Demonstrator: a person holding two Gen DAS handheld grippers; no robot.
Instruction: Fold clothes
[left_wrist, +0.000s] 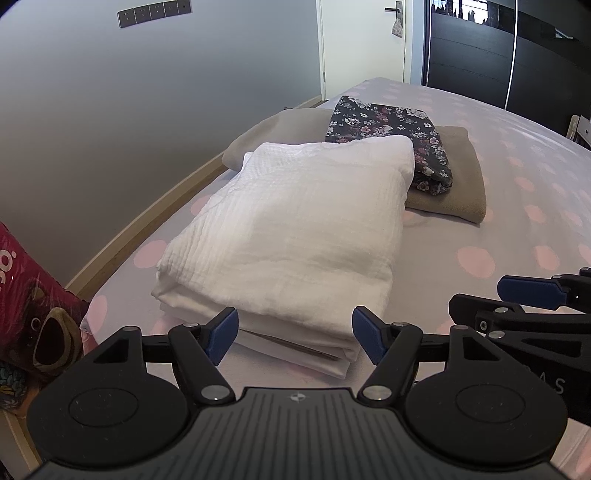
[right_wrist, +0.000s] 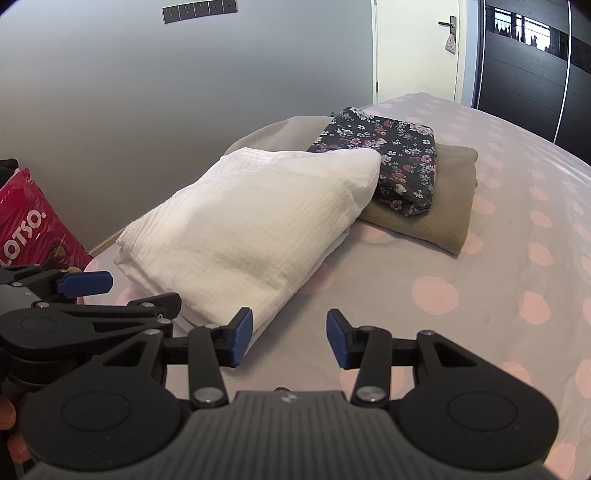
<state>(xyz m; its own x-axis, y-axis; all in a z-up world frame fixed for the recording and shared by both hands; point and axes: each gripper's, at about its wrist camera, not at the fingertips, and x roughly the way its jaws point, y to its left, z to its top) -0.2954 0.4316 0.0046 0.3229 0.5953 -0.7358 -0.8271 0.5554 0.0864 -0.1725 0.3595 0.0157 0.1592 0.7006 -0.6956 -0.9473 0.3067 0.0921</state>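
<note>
Lilac sheet: pale cotton with pink dots covers the bed (left_wrist: 480, 192), which carries everything and fills both views.
Wall: grey, running along the bed's left edge, with a strip of switches (left_wrist: 154, 13) high up.
Wardrobe: dark sliding doors (left_wrist: 517, 59) stand beyond the bed's far right corner, a cream door (left_wrist: 364, 37) beside them.
White garment (left_wrist: 284, 236): crinkled white cloth, folded into a thick rectangle, lying near the bed's near-left edge; its far end overlaps the pile behind it.
Beige garment (left_wrist: 448, 184): folded flat, further along the left edge, at the bottom of the far pile.
Floral garment (left_wrist: 391, 133): dark cloth with small flowers, folded, lying on top of the beige one, its near side touching the white fold.
Red bag (left_wrist: 26, 295): glossy, printed with a bear's face, standing off the bed's near-left corner.
Left gripper (left_wrist: 293, 339): jaws spread wide, blue pads to either side of the white garment's near edge, pressing on nothing; whether it sits above the cloth or level with it I cannot tell.
Right gripper (right_wrist: 290, 338): jaws apart with only bare sheet between them, left pad just beside the white garment's near-right corner, holding nothing.
Both grippers: side by side at the bed's near edge.
</note>
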